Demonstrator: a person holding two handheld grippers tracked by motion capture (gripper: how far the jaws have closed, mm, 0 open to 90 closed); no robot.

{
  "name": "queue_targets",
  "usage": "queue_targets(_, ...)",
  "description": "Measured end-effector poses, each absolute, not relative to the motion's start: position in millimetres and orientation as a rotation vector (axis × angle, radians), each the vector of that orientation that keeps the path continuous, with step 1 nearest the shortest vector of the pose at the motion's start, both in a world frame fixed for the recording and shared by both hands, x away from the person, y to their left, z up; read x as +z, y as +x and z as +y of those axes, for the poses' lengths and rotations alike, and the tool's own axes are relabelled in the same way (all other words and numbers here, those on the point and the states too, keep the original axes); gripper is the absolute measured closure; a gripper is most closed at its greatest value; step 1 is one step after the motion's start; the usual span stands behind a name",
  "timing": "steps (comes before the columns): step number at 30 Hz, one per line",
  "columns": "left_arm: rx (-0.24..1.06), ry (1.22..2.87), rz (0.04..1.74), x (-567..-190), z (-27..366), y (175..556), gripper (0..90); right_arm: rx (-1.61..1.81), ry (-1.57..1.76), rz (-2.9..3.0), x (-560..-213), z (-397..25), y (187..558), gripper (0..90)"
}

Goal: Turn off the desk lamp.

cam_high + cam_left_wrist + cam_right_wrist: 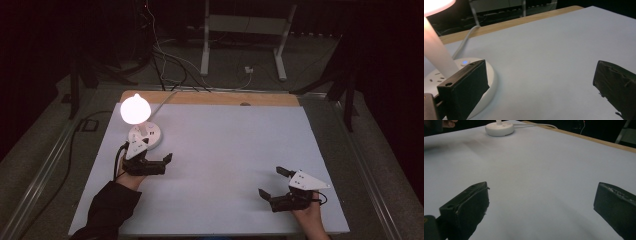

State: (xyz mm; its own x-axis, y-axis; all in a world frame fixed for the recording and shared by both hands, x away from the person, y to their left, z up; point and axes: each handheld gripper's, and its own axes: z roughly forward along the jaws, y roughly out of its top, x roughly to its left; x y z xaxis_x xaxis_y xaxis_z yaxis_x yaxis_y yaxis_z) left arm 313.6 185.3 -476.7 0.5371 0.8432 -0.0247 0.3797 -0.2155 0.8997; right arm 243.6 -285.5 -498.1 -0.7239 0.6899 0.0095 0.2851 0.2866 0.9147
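Left tool (159, 159) agape beside lamp (144, 134); stem upright.

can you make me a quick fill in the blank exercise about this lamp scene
1. The lamp is switched ____.
2. The left gripper is beside the lamp's round base, and its jaws stand ____.
3. The right gripper holds ____ between its jaws.
4. The small light on the base glows ____.

Missing words: on; open; nothing; blue
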Motion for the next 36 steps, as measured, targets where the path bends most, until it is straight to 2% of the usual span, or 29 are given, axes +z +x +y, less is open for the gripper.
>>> queue_targets(7, 0.655, 1.769, 1.149, -478.6, 184.6, 324.4, 0.5, 1.426, 0.879, 2.17, -497.7, -286.2, 243.2, 0.0)
queue_targets(14, 0.675, 1.787, 1.188, -481.8, 185.4, 337.8, 0.5, 1.431, 0.879, 2.171, -497.7, -286.4, 243.2, 0.0)
queue_targets(20, 0.692, 1.792, 1.278, -488.8, 186.7, 346.9, 8.9, 1.429, 0.879, 2.17, -497.8, -286.4, 243.3, 0.0)
queue_targets(21, 0.709, 1.784, 1.29, -489.0, 187.1, 347.3, 14.6, 1.43, 0.879, 2.168, -497.7, -286.5, 243.6, 0.0)
queue_targets(23, 0.717, 1.772, 1.311, -489.0, 187.6, 348.9, 19.8, 1.433, 0.885, 2.166, -497.8, -286.8, 243.7, 0.0)
queue_targets(29, 0.793, 1.742, 1.333, -489.9, 186.6, 350.5, 47.2, 1.431, 0.888, 2.163, -497.9, -287.2, 243.6, 0.0)
queue_targets(34, 0.825, 1.739, 1.348, -492.4, 185.6, 352.7, 60.9, 1.431, 0.887, 2.161, -497.7, -287.3, 243.6, 0.0)
queue_targets(35, 0.842, 1.738, 1.354, -492.9, 185.1, 352.9, 60.9, 1.431, 0.887, 2.161, -497.7, -287.3, 243.6, 0.0)
queue_targets(36, 0.858, 1.742, 1.352, -493.7, 184.7, 353.5, 67.2, 1.427, 0.882, 2.162, -497.7, -287.3, 243.3, 0.0)
